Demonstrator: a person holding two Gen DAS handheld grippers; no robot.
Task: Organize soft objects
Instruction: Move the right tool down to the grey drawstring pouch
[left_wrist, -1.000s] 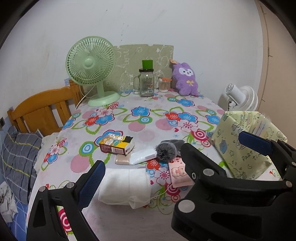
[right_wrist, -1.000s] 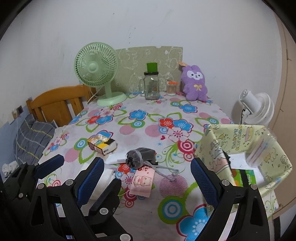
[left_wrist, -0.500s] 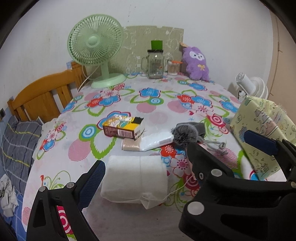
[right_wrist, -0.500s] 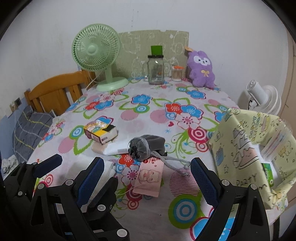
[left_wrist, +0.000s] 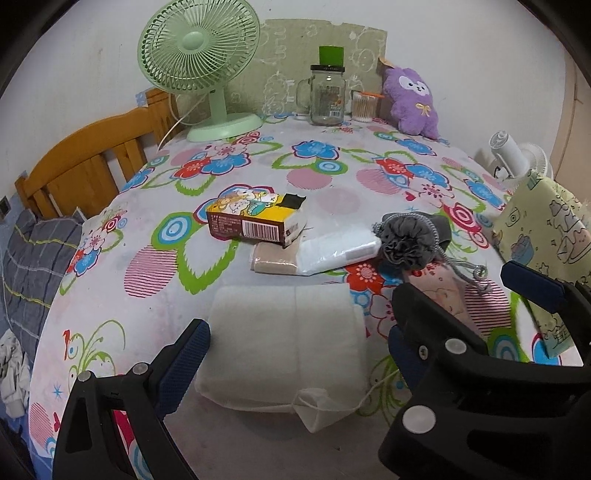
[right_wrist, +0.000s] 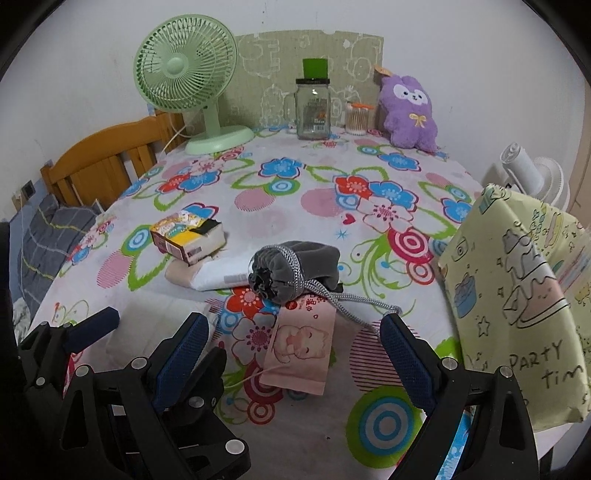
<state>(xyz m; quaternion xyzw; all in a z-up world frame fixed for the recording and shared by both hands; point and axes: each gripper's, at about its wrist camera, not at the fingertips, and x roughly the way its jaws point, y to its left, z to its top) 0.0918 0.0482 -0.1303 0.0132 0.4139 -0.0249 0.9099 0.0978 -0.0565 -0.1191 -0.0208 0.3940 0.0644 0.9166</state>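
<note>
A white soft pack (left_wrist: 284, 350) lies at the near edge of the flowered table (left_wrist: 147, 314). My left gripper (left_wrist: 291, 350) is open, one finger on either side of the pack, pads clear of it. My right gripper (right_wrist: 291, 350) is open above a pink pack with a baby's face (right_wrist: 299, 347). Just behind that lies a grey drawstring pouch (right_wrist: 295, 269) with its cord trailing right. Farther back are a cartoon-printed tissue pack (left_wrist: 255, 218), a white plastic pack (left_wrist: 340, 247) and a beige pad (left_wrist: 273, 262). A yellow-green paper gift bag (right_wrist: 517, 295) stands at the right.
Along the wall stand a green desk fan (left_wrist: 199, 55), a glass jar (left_wrist: 327, 96), a cotton-swab pot (left_wrist: 364, 107) and a purple plush (right_wrist: 406, 110). A wooden bed frame (left_wrist: 85, 162) and grey checked bedding are at the left. A white fan (right_wrist: 532, 177) stands beyond the table's right edge.
Both grippers have sunk toward the table and tilted down. The white pack now lies between the left fingers, the pink pack between the right ones. Jaw widths look unchanged.
</note>
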